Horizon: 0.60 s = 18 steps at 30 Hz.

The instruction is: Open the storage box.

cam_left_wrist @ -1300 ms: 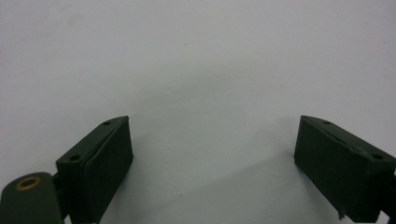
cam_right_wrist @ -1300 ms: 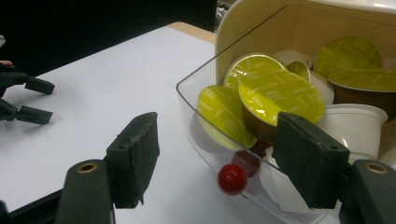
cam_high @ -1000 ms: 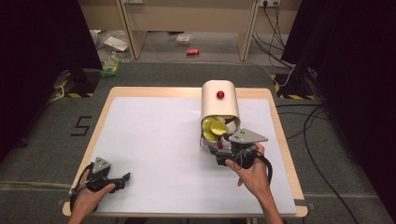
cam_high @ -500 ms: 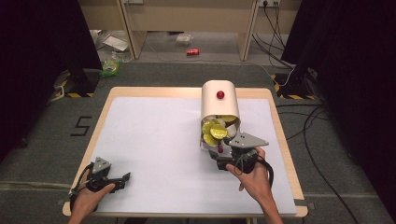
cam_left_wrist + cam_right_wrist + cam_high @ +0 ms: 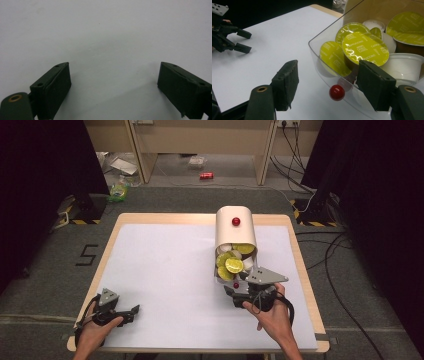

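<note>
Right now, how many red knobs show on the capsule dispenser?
2: one red knob on the dispenser's cream top, one on its clear drawer front. Others may be hidden.

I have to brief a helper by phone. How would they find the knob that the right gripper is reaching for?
On the white table stands a cream dispenser with a clear drawer of green-lidded capsules. The knob is the red ball on the drawer's front, lower than the second red ball above.

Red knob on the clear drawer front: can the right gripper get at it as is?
Probably yes. The red knob sits between the right gripper's open jaws, which have just been closing, with nothing in between. One jaw is close to the clear drawer front, so it may brush it.
</note>
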Each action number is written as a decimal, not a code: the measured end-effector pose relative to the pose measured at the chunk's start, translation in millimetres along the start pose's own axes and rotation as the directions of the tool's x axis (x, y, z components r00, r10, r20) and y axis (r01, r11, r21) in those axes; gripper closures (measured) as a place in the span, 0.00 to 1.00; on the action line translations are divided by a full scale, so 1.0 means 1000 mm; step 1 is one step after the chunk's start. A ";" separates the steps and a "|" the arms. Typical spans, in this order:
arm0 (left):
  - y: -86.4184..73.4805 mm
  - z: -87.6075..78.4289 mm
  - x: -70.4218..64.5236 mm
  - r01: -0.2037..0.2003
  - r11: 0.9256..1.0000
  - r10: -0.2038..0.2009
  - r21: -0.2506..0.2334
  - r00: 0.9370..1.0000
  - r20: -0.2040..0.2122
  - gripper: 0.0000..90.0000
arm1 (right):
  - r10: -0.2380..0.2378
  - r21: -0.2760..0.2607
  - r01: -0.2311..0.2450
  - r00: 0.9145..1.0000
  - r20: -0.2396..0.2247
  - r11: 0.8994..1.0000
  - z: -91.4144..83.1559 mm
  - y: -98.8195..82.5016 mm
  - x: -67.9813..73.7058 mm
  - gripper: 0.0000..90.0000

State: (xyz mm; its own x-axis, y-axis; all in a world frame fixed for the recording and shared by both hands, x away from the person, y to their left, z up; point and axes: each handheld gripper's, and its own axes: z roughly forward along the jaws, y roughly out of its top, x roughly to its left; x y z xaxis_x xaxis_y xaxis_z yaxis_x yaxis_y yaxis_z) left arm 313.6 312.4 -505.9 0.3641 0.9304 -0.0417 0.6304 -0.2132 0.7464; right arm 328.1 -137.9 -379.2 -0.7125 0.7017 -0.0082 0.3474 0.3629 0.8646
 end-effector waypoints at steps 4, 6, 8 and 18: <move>0.000 0.000 0.000 0.000 1.000 0.000 0.000 1.000 0.000 0.12 | 0.002 -0.001 -0.002 1.000 -0.006 1.000 -0.001 -0.001 0.001 0.39; 0.000 0.000 0.000 0.000 1.000 0.000 0.000 1.000 0.000 0.12 | -0.001 0.003 0.001 1.000 -0.005 1.000 -0.002 -0.002 0.001 0.39; 0.000 0.000 0.000 0.000 1.000 0.000 0.000 1.000 0.000 0.12 | -0.002 0.005 0.002 1.000 -0.005 1.000 -0.002 -0.003 0.002 0.40; 0.000 0.000 0.000 0.000 1.000 0.000 0.000 1.000 0.000 0.12 | 0.006 0.003 -0.006 1.000 -0.013 1.000 -0.003 -0.003 0.002 0.39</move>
State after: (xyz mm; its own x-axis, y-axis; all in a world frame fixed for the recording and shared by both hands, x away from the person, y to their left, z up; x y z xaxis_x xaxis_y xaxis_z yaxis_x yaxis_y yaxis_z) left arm 313.6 312.4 -505.8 0.3641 0.9304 -0.0417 0.6304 -0.2132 0.7464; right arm 323.9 -139.3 -380.9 -0.7183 0.6957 0.0040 0.3534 0.3600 0.8634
